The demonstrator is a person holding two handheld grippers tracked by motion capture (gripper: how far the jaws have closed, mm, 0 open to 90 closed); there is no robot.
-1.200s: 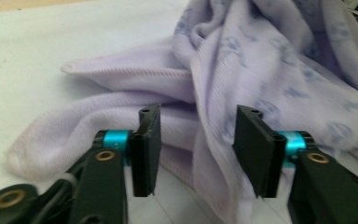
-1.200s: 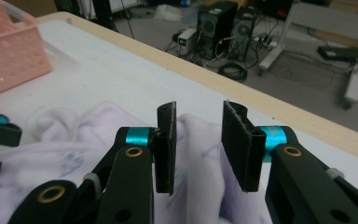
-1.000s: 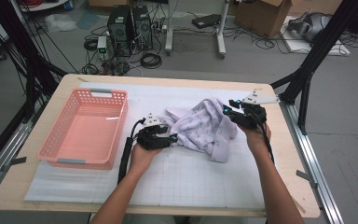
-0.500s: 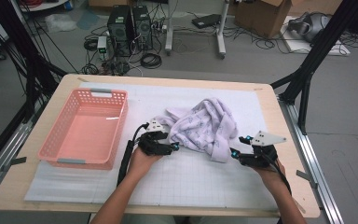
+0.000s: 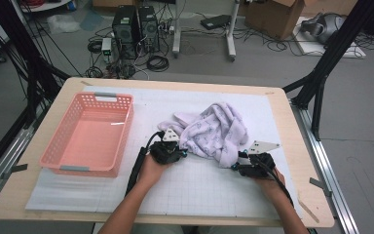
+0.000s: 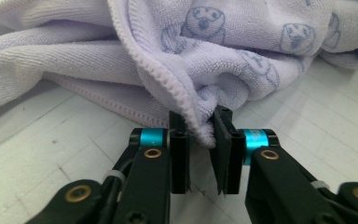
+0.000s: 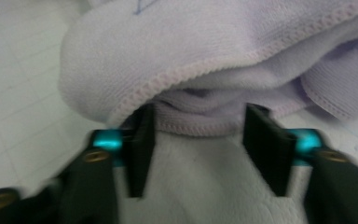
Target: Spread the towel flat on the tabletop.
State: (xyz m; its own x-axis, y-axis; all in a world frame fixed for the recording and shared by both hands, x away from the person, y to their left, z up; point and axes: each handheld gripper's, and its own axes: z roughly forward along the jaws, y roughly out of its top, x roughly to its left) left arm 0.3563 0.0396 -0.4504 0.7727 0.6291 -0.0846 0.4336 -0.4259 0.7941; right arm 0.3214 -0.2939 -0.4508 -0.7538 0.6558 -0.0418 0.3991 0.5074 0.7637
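Note:
A crumpled lilac towel (image 5: 214, 130) printed with small faces lies on the white grid mat (image 5: 195, 185). My left gripper (image 5: 179, 155) is at its left edge, shut on a fold of the towel (image 6: 205, 126), seen pinched between the two black jaws in the left gripper view (image 6: 200, 140). My right gripper (image 5: 235, 165) is at the towel's lower right corner. In the right gripper view its jaws stand wide apart (image 7: 198, 135), with the towel's hemmed edge (image 7: 200, 70) just ahead and above them and more cloth lying under them.
A pink plastic basket (image 5: 63, 146) sits empty on the left of the mat. The wooden table's edge (image 5: 311, 200) runs close to my right hand. Black frame posts stand at both sides of the table.
My right gripper has come down from the towel's far right side to its near right corner. The left gripper has stayed shut on the towel's left edge.

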